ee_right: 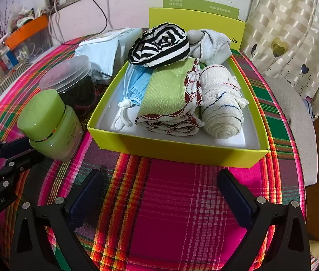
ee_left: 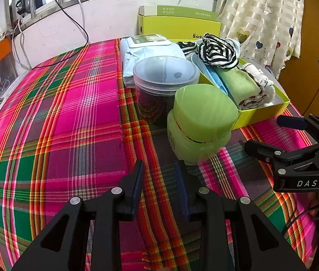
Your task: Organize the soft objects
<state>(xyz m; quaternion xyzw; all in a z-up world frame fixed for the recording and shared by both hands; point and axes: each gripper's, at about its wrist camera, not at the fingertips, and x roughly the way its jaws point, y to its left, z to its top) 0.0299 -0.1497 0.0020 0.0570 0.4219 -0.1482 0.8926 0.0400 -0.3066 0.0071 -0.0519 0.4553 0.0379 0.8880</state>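
Observation:
A yellow-green box (ee_right: 182, 152) on the plaid cloth holds soft things: a blue face mask (ee_right: 137, 85), a folded green cloth (ee_right: 166, 92), a rolled white towel (ee_right: 222, 108), a black-and-white striped cloth (ee_right: 161, 45) and a pale grey cloth (ee_right: 213, 44). The box also shows in the left wrist view (ee_left: 261, 110). My right gripper (ee_right: 159, 189) is open and empty, just in front of the box. My left gripper (ee_left: 159, 180) is open and empty, close before the green jar (ee_left: 200, 122). The right gripper shows at the right of the left wrist view (ee_left: 279, 135).
A green jar (ee_right: 51, 124), a clear lidded jar of dark contents (ee_right: 73, 83) and a pale blue packet (ee_right: 107, 47) stand left of the box. The box lid (ee_right: 195, 20) leans at the back. A curtain (ee_right: 295, 33) hangs at right. A cluttered shelf (ee_right: 8, 52) is at left.

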